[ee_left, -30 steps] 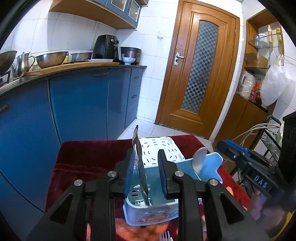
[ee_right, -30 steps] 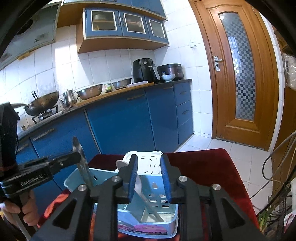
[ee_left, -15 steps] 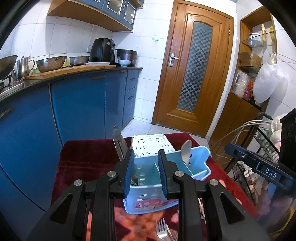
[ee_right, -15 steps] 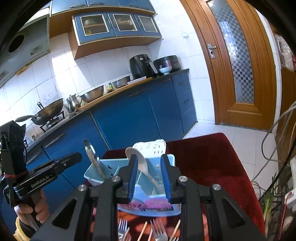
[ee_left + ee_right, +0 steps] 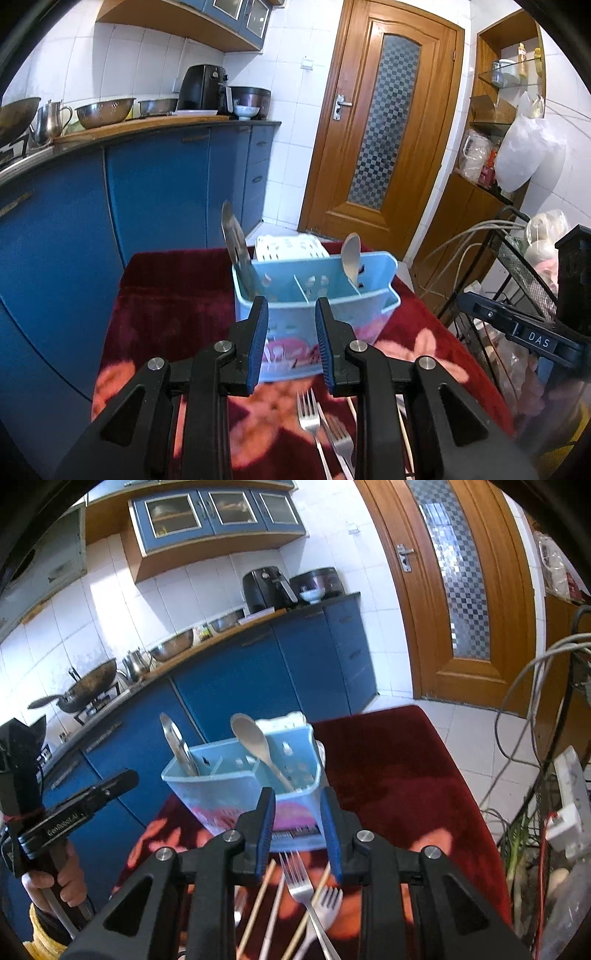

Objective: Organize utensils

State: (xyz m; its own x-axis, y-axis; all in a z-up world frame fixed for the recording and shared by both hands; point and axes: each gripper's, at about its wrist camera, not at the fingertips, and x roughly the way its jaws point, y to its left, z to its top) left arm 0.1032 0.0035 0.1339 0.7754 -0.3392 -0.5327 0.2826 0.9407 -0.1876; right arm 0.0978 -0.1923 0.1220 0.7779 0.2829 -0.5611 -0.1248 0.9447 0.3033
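Observation:
A light blue utensil caddy [image 5: 325,317] [image 5: 236,794] with three compartments stands on a red floral cloth [image 5: 166,302]. A metal spatula [image 5: 234,240] [image 5: 177,746] leans in its left compartment, a pale spoon [image 5: 351,254] [image 5: 258,746] in its right one. My left gripper [image 5: 290,347] is open and empty, just in front of the caddy. My right gripper [image 5: 297,830] is open and empty too. Forks [image 5: 314,421] [image 5: 299,882] and chopsticks [image 5: 258,904] lie on the cloth below the grippers.
A white slotted basket [image 5: 288,247] stands behind the caddy. Blue kitchen cabinets [image 5: 147,192] run along the left, a wooden door [image 5: 376,129] at the back. A wire rack with cables [image 5: 517,266] stands to the right of the table.
Both grippers have pulled back and up from the caddy. The spatula and the spoon have left the jaws and now stand in the caddy. Forks and chopsticks have come into view.

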